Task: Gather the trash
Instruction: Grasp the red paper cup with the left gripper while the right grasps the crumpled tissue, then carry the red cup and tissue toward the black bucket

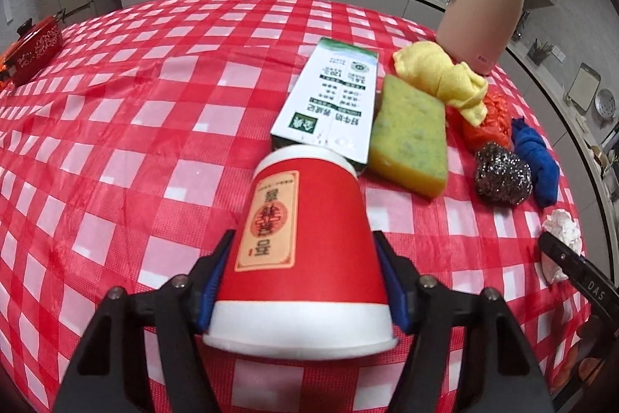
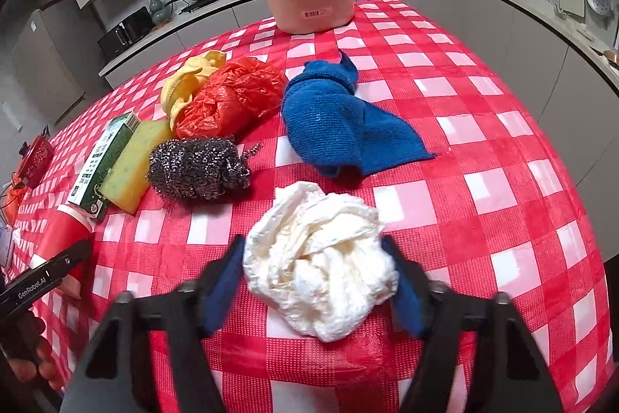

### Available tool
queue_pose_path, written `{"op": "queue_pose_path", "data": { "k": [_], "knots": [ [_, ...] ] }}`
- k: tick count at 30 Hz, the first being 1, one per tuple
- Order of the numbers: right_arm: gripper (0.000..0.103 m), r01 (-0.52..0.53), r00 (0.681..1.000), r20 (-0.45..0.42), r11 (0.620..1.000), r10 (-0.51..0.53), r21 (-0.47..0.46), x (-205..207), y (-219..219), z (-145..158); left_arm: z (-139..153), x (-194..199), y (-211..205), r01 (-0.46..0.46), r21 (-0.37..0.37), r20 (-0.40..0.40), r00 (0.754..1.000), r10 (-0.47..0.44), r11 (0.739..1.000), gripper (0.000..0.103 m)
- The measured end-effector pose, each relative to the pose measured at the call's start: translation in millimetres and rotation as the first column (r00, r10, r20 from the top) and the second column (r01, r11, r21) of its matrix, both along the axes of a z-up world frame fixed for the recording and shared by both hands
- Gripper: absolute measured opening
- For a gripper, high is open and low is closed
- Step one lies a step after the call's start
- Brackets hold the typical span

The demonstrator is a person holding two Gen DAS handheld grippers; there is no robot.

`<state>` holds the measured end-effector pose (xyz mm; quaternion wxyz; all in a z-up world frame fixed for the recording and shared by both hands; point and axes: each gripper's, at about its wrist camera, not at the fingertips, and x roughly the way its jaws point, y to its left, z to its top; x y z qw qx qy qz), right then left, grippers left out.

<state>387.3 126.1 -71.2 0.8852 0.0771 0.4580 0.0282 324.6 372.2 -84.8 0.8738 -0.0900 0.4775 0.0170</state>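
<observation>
- My left gripper (image 1: 301, 269) has its fingers (image 1: 216, 273) clamped on the red paper cup (image 1: 298, 242), which lies on its side on the checked surface (image 1: 116, 126), base toward the milk carton (image 1: 329, 99).
- My right gripper (image 2: 315, 277) has its fingers (image 2: 224, 281) pressed on both flanks of the crumpled white tissue (image 2: 321, 258), which rests on the surface.
- Beyond the tissue lie a steel scourer (image 2: 197, 167) and a blue cloth (image 2: 340, 122), apart from each other.
- A yellow-green sponge (image 1: 410, 138) sits just beside the carton; a yellow cloth (image 1: 441, 76) and a crumpled orange bag (image 2: 232, 95) lie behind it.
- A pink jug (image 1: 483, 2) stands at the far edge.
</observation>
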Motion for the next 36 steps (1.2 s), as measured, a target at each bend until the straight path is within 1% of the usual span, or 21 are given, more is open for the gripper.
{"op": "queue_pose_path", "data": {
  "k": [3,9,12,16,19,23,30,36],
  "knots": [
    [0.057,-0.015,1.0,0.0,1.0,0.015,-0.005,-0.5,1.9,0.0,0.7,-1.0,-1.1,-0.003,0.008,0.008,1.0,0.003,1.0,0.067],
    [0.05,-0.041,0.999,0.002,0.999,0.041,-0.007,-0.9,2.9,0.6,-1.7,-3.1,-5.2,0.0,0.02,0.004,1.0,0.0,1.0,0.07],
    [0.049,-0.052,0.999,0.004,0.999,0.052,-0.009,-1.7,3.8,0.2,-2.8,-5.3,-7.7,0.0,0.018,-0.004,1.0,0.001,1.0,0.071],
    [0.047,-0.063,0.998,0.008,0.998,0.063,-0.007,-2.7,3.7,0.7,-3.1,-6.4,-12.2,0.009,0.041,-0.008,1.0,-0.009,0.999,0.071],
    [0.042,-0.079,0.997,0.012,0.997,0.079,-0.007,-4.0,4.7,1.4,-1.0,-9.3,-11.3,0.01,0.021,0.012,1.0,-0.01,1.0,0.065],
    [0.039,-0.096,0.995,0.021,0.995,0.096,-0.001,-6.8,6.0,4.2,4.6,-14.8,-10.2,0.0,0.015,0.044,0.999,0.0,1.0,0.058],
    [0.037,-0.099,0.993,0.064,0.995,0.097,0.022,-16.3,1.3,19.8,23.4,-26.5,-16.2,0.021,-0.003,0.1,0.995,-0.02,1.0,0.057],
    [0.037,-0.077,0.993,0.09,0.996,0.073,0.04,-26.3,-8.3,35.0,40.0,-30.1,-30.9,0.081,-0.023,0.13,0.988,-0.077,0.996,0.057]
  ]
}}
